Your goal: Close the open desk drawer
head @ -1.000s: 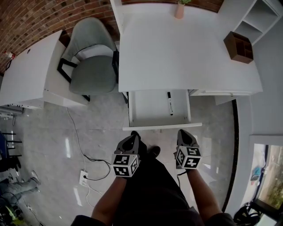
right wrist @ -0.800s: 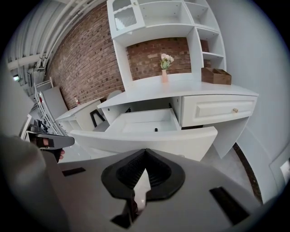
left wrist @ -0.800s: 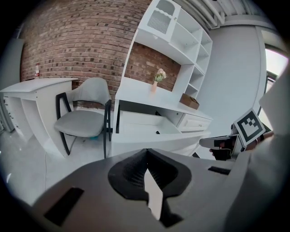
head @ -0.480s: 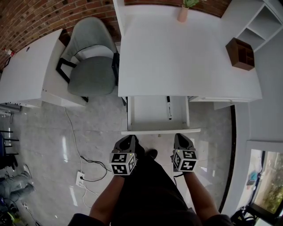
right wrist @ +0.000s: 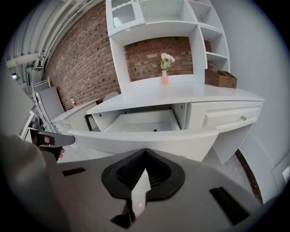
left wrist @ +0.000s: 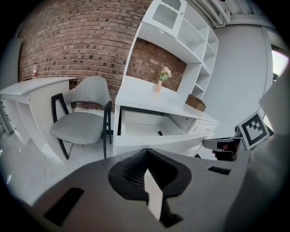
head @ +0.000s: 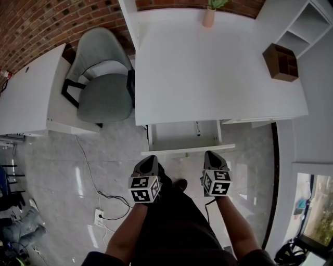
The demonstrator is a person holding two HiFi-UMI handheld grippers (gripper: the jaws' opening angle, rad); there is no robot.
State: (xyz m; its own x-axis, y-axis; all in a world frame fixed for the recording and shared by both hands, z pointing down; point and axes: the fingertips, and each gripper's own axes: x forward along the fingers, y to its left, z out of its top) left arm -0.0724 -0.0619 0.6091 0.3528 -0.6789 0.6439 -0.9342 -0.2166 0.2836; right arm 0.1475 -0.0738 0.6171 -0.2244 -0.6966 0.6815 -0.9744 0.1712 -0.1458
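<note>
Drawer (head: pixel 182 136) is partly pulled out from under the white tabletop (head: pixel 208 72) in the head view, with a black marker (head: pixel 197 128) lying inside near the back. The left gripper (head: pixel 147 165) and right gripper (head: pixel 213 158) both sit right at the drawer front (head: pixel 187 150), one toward each end. Can't tell from up here if they actually touch it. A grey chair (head: pixel 104 93) is parked off to the left, and a pink vase (head: pixel 208 15) and a brown wooden box (head: pixel 281 62) sit on the tabletop.

Left gripper view: the fingers are pressed together with nothing between them, left gripper (left wrist: pixel 147 152) aimed at the drawer (left wrist: pixel 149 131), which is open just ahead. The chair (left wrist: pixel 81 122) is to the left.

Right gripper view: same deal, fingers closed tight and empty on the right gripper (right wrist: pixel 145 152). The drawer front (right wrist: pixel 149 140) runs across just beyond the tips, with the open drawer (right wrist: pixel 145 122) behind it.
</note>
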